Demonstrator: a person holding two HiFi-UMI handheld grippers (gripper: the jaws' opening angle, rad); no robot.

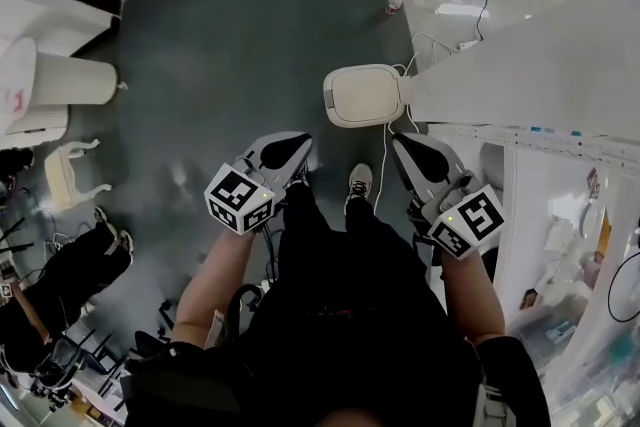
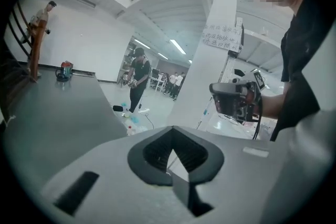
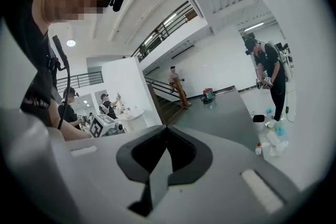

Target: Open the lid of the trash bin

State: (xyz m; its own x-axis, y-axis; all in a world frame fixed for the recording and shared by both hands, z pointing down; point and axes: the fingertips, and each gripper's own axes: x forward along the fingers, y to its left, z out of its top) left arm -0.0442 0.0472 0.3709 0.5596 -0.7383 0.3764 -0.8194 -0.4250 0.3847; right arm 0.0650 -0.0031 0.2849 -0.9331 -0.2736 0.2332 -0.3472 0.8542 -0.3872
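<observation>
The trash bin [image 1: 365,95] stands on the grey floor against a white pillar, and its white rounded lid lies flat and closed. In the head view both grippers hover just short of it. My left gripper [image 1: 303,144] is below-left of the lid, shut and empty. To the lid's lower right is my right gripper [image 1: 401,144], its jaws together with nothing between them. Neither touches the bin. The bin is out of sight in both gripper views, where my left gripper [image 2: 172,129] and my right gripper [image 3: 167,127] point level across the room.
A white pillar [image 1: 540,65] rises right of the bin, and a thin cable [image 1: 384,155] runs down beside it. My shoe [image 1: 360,180] is just below the bin. A white cylindrical bin [image 1: 75,80] and a chair [image 1: 75,173] stand far left. A bottle [image 1: 395,2] lies beyond.
</observation>
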